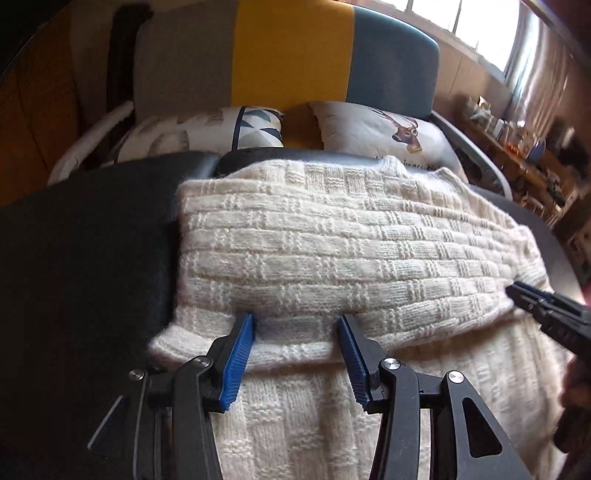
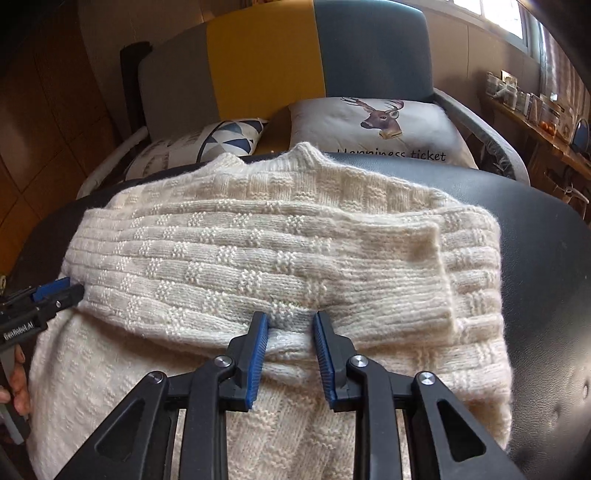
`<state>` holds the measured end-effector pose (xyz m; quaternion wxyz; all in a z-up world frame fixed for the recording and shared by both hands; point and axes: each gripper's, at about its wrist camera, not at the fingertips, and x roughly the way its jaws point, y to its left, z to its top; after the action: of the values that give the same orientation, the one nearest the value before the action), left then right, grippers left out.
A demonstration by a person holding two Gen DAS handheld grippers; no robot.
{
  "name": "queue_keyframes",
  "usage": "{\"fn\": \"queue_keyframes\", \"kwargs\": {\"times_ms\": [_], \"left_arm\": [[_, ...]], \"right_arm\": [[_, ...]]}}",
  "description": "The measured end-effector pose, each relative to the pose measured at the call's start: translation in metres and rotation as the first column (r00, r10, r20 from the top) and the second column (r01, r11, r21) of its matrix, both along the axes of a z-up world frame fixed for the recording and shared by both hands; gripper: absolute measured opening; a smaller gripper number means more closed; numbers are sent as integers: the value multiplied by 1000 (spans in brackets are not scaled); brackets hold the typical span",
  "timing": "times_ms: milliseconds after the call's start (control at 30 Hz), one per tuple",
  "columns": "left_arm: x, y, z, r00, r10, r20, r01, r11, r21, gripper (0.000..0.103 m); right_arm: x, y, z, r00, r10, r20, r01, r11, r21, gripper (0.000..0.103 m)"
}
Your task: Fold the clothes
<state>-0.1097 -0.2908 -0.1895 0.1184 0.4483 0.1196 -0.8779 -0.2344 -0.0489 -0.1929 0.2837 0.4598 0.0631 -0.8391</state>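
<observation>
A cream, basket-weave knitted sweater (image 1: 332, 240) is spread across a black padded leather surface (image 1: 85, 251), filling the middle of both views, with its sleeves folded across the body and its collar (image 2: 306, 153) pointing to the top of the frame. In the left wrist view, the left claw (image 1: 295, 325) is seen spread, its blue-padded fingers (image 1: 240, 350) set against the thick folded edge at lower centre. The right claw (image 2: 290, 325) is likewise spread over a ridge of knit; whether yarn is pinched cannot be told. Behind the sweater, a triangle-patterned cushion (image 2: 229, 138) and a deer-printed cushion (image 2: 380, 125) are propped against a grey, yellow and blue chair back (image 2: 266, 66). A cluttered wooden shelf (image 2: 535, 107) is blurred at the right edge under a bright window (image 1: 461, 18).
</observation>
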Motion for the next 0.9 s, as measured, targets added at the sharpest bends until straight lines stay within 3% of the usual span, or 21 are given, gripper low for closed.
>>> {"fn": "queue_keyframes", "kwargs": {"times_ms": [33,100,233,300,433,567,733,900], "left_arm": [[-1,0,1,1000,7,4,-7,1000,1,48],[11,-9,14,998,47,-29,-45,996,77,48],[48,-21,41,989,109,-104,-84,972,220,50],[81,-20,52,980,129,-149,-81,954,289,51],[146,-18,58,972,148,-185,-75,932,354,54],[200,-13,48,978,129,-165,-60,928,368,55],[248,-11,28,983,141,-121,-77,902,424,56],[274,-11,15,983,155,-99,-93,884,459,63]], "right_arm": [[-1,3,4,1000,-10,21,10,1000,-11,25],[4,17,18,998,-34,44,36,997,-61,26],[40,84,39,991,-9,133,49,954,-296,33],[66,124,41,986,-7,169,68,930,-360,34],[115,211,30,963,-48,264,159,895,-416,39],[149,269,7,911,-39,410,227,879,-420,40],[175,280,-24,847,13,531,248,875,-416,40],[172,262,-31,839,61,541,240,850,-468,40]]}}
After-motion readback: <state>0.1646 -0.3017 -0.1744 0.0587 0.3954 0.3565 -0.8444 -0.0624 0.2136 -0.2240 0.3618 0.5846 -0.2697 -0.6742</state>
